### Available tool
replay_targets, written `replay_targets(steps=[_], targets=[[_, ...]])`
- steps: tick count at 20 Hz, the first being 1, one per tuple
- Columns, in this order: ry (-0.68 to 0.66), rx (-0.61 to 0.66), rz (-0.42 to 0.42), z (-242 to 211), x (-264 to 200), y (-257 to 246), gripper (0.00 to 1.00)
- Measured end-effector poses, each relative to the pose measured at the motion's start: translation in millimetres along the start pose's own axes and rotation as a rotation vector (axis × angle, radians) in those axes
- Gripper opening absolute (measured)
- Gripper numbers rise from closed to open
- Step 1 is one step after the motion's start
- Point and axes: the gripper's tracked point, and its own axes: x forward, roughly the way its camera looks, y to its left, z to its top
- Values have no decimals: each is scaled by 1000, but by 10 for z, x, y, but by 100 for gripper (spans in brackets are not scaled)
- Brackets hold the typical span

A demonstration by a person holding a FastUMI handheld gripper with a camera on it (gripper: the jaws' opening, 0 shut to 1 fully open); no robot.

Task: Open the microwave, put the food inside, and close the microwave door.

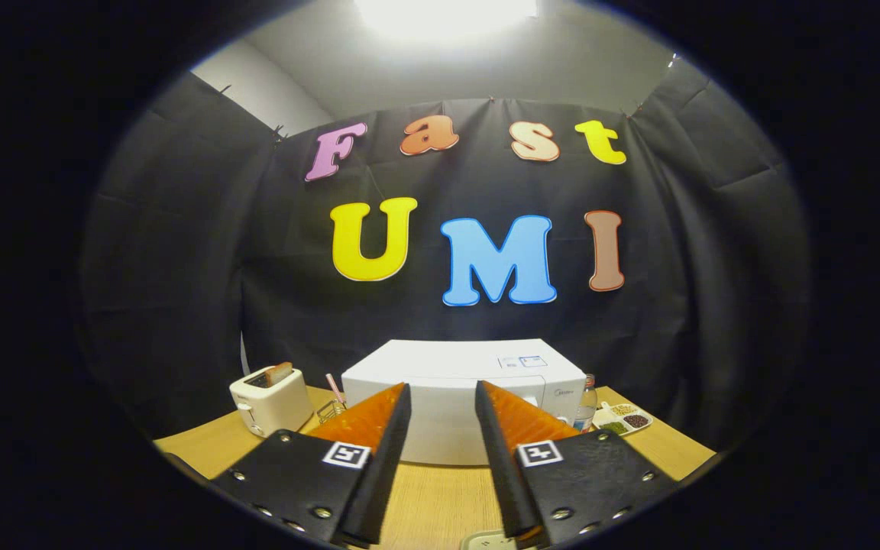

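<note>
My gripper (442,393) hangs above the table (203,447) with its fingers (379,435) spread apart and nothing between them; the jaws are released, pressing on no object. Through the gap I look straight at the microwave (463,367), a white box standing at the far side of the table against the booth's cloth wall. Its door looks closed, flush with the front. It sits well beyond my fingertips, not touched by either finger.

Beside the microwave on one side stands a toaster (270,399), pale, with a slice of bread (279,373) poking up from its slot. Between the toaster and the microwave is a small wire rack (327,411) with a pink stick (333,386) rising near it; I cannot tell just what the stick is. On the other side of the microwave a clear bottle (585,405) stands just beside its corner, and next to that lies a white tray (623,418) with compartments holding what seem to be beans or grains of different colours.
</note>
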Motion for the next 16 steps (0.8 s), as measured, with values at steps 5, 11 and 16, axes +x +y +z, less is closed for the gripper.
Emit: replay_targets(steps=[5,11,16], targets=[[-61,-3,-42,464,-182,117,99],[-122,-20,-90,789,-236,146,98],[-137,-42,-120,816,-218,92,99]])
